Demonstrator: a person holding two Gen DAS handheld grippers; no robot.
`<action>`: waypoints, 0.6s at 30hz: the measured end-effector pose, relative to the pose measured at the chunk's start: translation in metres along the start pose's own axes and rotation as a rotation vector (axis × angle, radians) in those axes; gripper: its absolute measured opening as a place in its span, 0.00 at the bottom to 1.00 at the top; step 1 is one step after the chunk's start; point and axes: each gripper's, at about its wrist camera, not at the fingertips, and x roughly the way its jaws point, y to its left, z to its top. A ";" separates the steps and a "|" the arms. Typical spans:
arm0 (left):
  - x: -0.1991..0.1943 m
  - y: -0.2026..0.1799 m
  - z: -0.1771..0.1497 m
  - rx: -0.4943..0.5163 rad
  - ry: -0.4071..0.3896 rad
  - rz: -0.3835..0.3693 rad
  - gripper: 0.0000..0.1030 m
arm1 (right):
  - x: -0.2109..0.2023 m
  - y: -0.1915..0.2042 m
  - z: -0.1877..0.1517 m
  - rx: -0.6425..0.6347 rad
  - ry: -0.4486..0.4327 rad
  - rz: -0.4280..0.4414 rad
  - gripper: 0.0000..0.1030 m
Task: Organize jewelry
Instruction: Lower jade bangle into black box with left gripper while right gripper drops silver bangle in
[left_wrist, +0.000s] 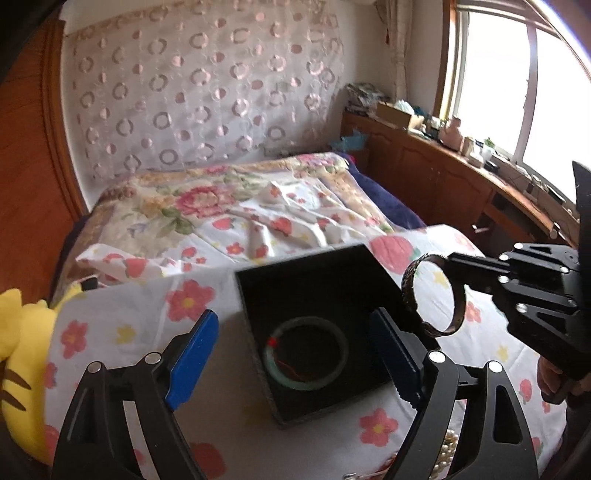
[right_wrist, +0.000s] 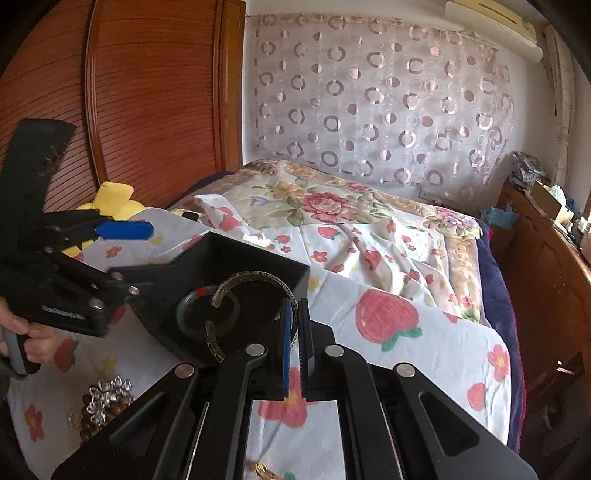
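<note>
An open black box (left_wrist: 317, 280) lies on the flowered sheet, and a green jade bangle (left_wrist: 275, 371) rests flat inside it. My left gripper (left_wrist: 293, 317) stands open, its blue pads on either side of the box's near part, gripping nothing. My right gripper (left_wrist: 458, 266) is shut on a dark engraved metal cuff (left_wrist: 408, 291), which hangs in the air beside the box's right edge. In the right wrist view the cuff (right_wrist: 255, 276) sits over the box (right_wrist: 236, 251), above the jade bangle (right_wrist: 184, 314), clamped in my right gripper (right_wrist: 295, 306). The left gripper (right_wrist: 149, 258) shows at the left.
The box sits on a bed with a floral sheet (left_wrist: 192, 302). A pearl string (left_wrist: 448, 454), a silver flower brooch (right_wrist: 109, 397) and a gold piece (right_wrist: 264, 470) lie near the front edge. A yellow plush toy (left_wrist: 22, 354) is at the left, a wooden cabinet (left_wrist: 424, 173) at the right.
</note>
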 end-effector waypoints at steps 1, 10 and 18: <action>-0.003 0.004 0.000 -0.003 -0.007 0.006 0.79 | 0.004 0.002 0.002 -0.002 0.003 0.007 0.04; -0.025 0.034 -0.013 -0.027 -0.069 0.073 0.85 | 0.040 0.031 0.008 -0.064 0.053 0.042 0.04; -0.044 0.046 -0.045 -0.046 -0.088 0.079 0.91 | 0.059 0.053 0.003 -0.149 0.112 0.013 0.05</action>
